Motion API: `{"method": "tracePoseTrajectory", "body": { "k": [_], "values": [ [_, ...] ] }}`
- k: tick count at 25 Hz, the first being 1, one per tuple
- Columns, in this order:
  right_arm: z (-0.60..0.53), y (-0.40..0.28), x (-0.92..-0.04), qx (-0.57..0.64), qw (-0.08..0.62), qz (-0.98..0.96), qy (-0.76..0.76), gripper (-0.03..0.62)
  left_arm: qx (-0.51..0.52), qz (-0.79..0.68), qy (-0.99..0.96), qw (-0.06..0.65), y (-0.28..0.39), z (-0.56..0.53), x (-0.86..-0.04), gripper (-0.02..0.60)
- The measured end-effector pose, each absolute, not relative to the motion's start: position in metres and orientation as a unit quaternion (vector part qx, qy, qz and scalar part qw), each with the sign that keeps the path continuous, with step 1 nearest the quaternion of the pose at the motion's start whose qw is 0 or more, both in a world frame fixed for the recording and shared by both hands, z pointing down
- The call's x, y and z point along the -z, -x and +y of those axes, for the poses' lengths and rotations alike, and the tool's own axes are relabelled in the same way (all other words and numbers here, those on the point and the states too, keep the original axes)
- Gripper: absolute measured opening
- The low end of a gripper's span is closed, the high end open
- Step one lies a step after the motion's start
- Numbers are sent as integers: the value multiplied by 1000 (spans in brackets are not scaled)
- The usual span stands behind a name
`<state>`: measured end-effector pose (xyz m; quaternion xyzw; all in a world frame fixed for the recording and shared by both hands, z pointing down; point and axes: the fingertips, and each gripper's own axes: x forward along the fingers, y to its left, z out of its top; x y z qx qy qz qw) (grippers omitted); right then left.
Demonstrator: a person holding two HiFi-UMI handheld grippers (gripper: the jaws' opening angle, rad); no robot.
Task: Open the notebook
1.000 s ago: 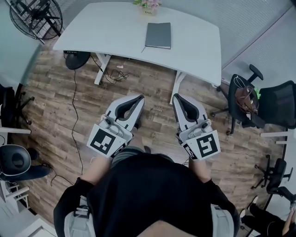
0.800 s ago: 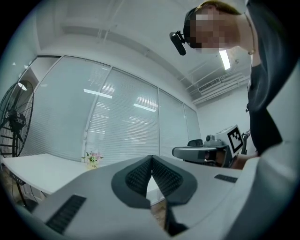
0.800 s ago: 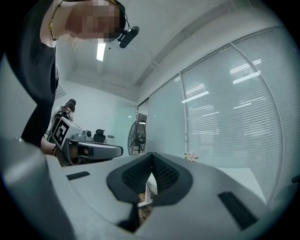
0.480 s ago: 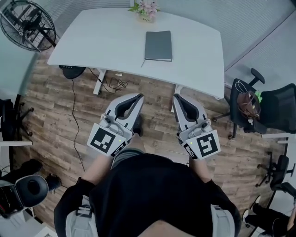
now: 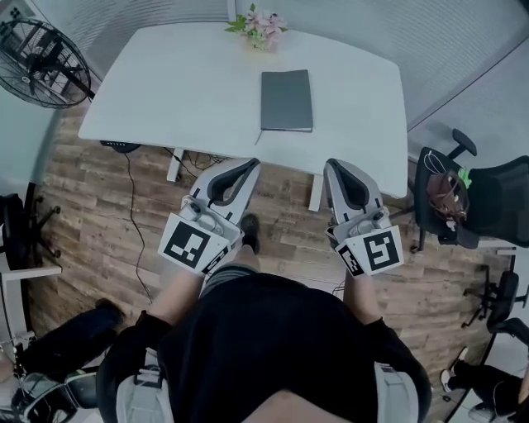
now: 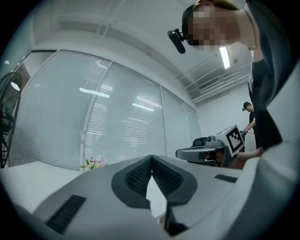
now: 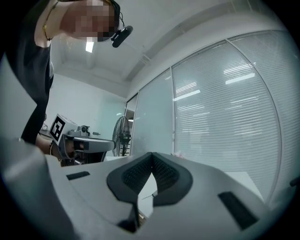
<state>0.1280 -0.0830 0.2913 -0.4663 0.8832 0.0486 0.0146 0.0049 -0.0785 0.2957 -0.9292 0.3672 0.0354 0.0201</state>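
Observation:
A closed dark grey notebook (image 5: 287, 100) lies flat on the white table (image 5: 182, 91), right of its middle, with a thin ribbon sticking out at its near left corner. My left gripper (image 5: 251, 163) is held level over the floor just short of the table's near edge, its jaws shut with nothing in them. At the same edge, below and to the right of the notebook, my right gripper (image 5: 331, 163) is also shut and empty. The left gripper view has the closed tips (image 6: 151, 157) meeting in front of window blinds. Those of the right gripper (image 7: 151, 153) meet the same way.
A small pot of pink flowers (image 5: 263, 25) stands at the table's far edge behind the notebook. A floor fan (image 5: 41, 58) is at the far left. Black office chairs (image 5: 479, 194) stand to the right. Cables (image 5: 132, 206) trail over the wooden floor under the table's left end.
The person has walked toward the table. Table and notebook have slid down the head view, and both shut grippers now reach the table's near edge.

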Motion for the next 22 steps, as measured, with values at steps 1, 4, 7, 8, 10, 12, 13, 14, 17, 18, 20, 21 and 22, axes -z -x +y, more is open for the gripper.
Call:
{"method": "tracePoseTrajectory", "body": {
  "k": [1,4,7,8,10,12,13,14,17,18,20,21,22],
  "values": [
    [-90,-125,-294,-46,12,883,467,5,-31,364,931,17,-4,-85,-297,11],
    [-110,-116,-300,-41,4,884,466,5,-33,354,934,13,-2,-105,-297,11],
    [-130,-110,-296,-48,-4,883,466,5,-36,349,937,10,1,-128,-296,11],
    [-137,-109,-294,-49,-4,883,467,5,-34,347,937,8,4,-135,-298,11],
    [-151,-107,-293,-50,-4,882,469,5,-32,344,938,6,7,-150,-299,11],
    [-165,-107,-295,-47,-6,879,474,5,-28,343,939,2,9,-165,-303,11],
    [-173,-107,-297,-44,-7,878,477,5,-28,342,939,0,10,-173,-303,11],
    [-181,-107,-299,-42,-8,877,479,5,-30,342,939,-1,12,-181,-302,11],
    [-203,-102,-299,-41,-12,875,483,5,-38,343,939,1,19,-204,-295,11],
    [-209,-101,-298,-43,-13,874,484,5,-39,343,939,1,21,-211,-294,11],
    [-219,-100,-296,-49,-15,871,489,5,-38,341,939,1,24,-223,-294,11],
    [-224,-99,-296,-49,-16,870,491,5,-37,341,939,1,26,-229,-296,11],
    [-228,-97,-297,-47,-14,869,492,5,-37,340,940,-1,27,-233,-297,11]
  ]
}}
